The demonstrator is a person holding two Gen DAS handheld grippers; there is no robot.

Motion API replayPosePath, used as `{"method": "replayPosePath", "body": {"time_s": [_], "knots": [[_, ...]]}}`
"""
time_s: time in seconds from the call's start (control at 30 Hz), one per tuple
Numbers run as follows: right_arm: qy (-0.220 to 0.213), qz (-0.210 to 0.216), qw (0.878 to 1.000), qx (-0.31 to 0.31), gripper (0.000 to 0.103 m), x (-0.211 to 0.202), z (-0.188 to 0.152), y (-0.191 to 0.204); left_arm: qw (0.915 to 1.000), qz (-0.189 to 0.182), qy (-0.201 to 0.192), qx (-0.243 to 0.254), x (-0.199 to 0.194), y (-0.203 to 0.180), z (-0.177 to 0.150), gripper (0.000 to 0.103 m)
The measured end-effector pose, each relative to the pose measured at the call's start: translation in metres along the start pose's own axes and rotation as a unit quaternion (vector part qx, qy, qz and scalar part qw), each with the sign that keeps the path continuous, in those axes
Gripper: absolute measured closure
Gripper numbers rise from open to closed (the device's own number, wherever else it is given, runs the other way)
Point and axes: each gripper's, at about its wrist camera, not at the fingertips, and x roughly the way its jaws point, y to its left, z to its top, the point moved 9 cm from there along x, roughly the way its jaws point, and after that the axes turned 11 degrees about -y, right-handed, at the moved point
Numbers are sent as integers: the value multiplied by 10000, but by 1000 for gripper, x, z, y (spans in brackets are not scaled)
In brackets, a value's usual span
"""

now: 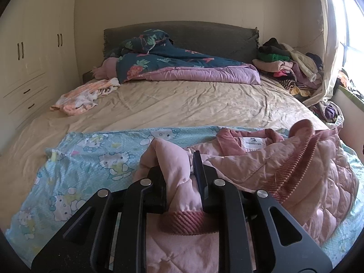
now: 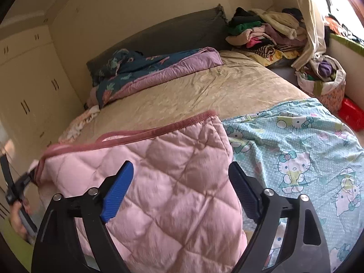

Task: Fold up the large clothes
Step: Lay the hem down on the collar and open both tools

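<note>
On the bed's wrinkled beige sheet [image 1: 182, 104] lies a light blue cartoon-cat printed cloth [image 1: 91, 159], and on it the quilted pink padded jacket with ribbed rose trim [image 1: 295, 170]. At the left, the left gripper [image 1: 179, 177] is clamped on a fold of the jacket's pink fabric, near a ribbed cuff. Further right, the right gripper [image 2: 179, 191] stands wide apart, blue pads [image 2: 118, 191] on either side of the jacket's quilted panel without pressing it. At the headboard lies a dark floral quilt with lilac lining [image 1: 182, 66]; a heap of mixed clothes [image 1: 289, 68] fills the right corner.
</note>
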Motion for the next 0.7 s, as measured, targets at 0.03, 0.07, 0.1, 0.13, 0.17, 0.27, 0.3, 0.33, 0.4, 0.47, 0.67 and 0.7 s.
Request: {"method": "replayPosePath", "body": {"time_s": [0.03, 0.07, 0.1, 0.13, 0.17, 0.27, 0.3, 0.33, 0.4, 0.47, 0.67, 0.7], "knots": [[13, -8, 10000, -64, 15, 0, -3, 2, 10000, 9, -8, 11, 0, -1, 0, 91], [27, -18, 9999, -113, 13, 0, -6, 4, 10000, 10, -6, 2, 0, 0, 0, 91], [56, -39, 9998, -177, 12, 0, -9, 5, 10000, 5, -19, -2, 0, 0, 1, 90], [90, -63, 9997, -239, 11, -1, -13, 7, 10000, -19, -23, -19, -1, -1, 1, 89], [112, -75, 9995, -283, 11, -1, -17, 8, 10000, -28, -28, -25, -1, -2, 2, 87], [160, -60, 9992, -367, 10, -4, -24, 12, 10000, -28, -51, 21, -5, -4, 3, 81], [165, -54, 9991, -383, 10, -5, -26, 13, 10000, -48, -47, -6, -5, -5, 4, 79], [166, -51, 9991, -396, 9, -7, -27, 15, 9999, -94, -49, -55, -7, -6, 5, 68], [163, -11, 9990, -422, 9, -11, -27, 19, 9997, -180, -77, -132, -11, -8, 7, 59], [137, 17, 9989, -450, 9, -16, -26, 23, 9997, -201, -134, -97, -17, -12, 11, 50], [-163, 102, 9989, -431, 8, -42, -17, 33, 9991, -289, -297, -39, -36, -21, 23, 35], [-222, 111, 9988, -426, 6, -47, -14, 35, 9990, -309, -319, -31, -40, -22, 26, 34]]}}
